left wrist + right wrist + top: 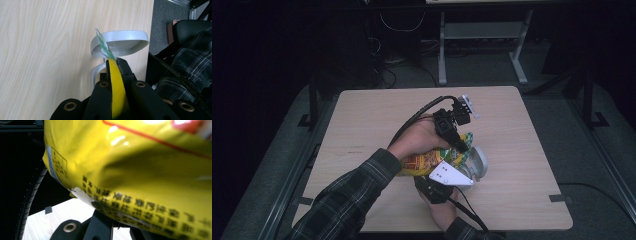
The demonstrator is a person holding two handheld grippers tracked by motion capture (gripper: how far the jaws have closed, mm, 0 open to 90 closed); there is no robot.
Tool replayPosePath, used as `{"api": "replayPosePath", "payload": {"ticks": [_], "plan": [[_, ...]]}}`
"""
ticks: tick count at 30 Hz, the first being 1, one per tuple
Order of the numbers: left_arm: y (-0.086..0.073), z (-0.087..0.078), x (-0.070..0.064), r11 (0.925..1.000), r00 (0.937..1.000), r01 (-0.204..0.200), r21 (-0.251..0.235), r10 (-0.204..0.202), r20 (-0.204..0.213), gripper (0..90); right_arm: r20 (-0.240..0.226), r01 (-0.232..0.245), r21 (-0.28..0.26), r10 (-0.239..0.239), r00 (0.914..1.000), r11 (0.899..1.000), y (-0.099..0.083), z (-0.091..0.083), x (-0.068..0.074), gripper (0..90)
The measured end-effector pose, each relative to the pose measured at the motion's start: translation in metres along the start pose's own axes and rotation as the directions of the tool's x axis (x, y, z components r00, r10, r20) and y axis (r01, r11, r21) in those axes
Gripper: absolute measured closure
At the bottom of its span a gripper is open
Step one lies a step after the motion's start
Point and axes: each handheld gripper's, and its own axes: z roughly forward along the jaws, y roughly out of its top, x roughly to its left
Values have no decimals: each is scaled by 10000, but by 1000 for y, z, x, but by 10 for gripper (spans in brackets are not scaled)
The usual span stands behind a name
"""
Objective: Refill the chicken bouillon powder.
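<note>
Pinching the yellow bag (117, 92), left tongs (115, 62) grip its edge; right tongs' (110, 225) state unclear.

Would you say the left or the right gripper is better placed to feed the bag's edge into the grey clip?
Probably the left gripper: its jaws pinch the yellow bag edge right beside the grey clip; the right gripper supports the bag's body.

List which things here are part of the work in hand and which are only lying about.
In the job:
yellow snack bag
grey bag clip
left hand-held gripper, shut on the bag's edge
right hand-held gripper, at the bag

Lying about:
wooden table, just the work surface
metal frame on the floor beyond it
</note>
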Motion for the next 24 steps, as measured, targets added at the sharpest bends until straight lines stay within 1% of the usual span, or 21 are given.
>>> {"api": "replayPosePath", "payload": {"ticks": [24], "plan": [[0, 0, 0, 10000, 10000, 1, 73, -1, 0, 898, -5, -19, 4, 19, 10000, 10000, 0, 0, 0, 900]]}}
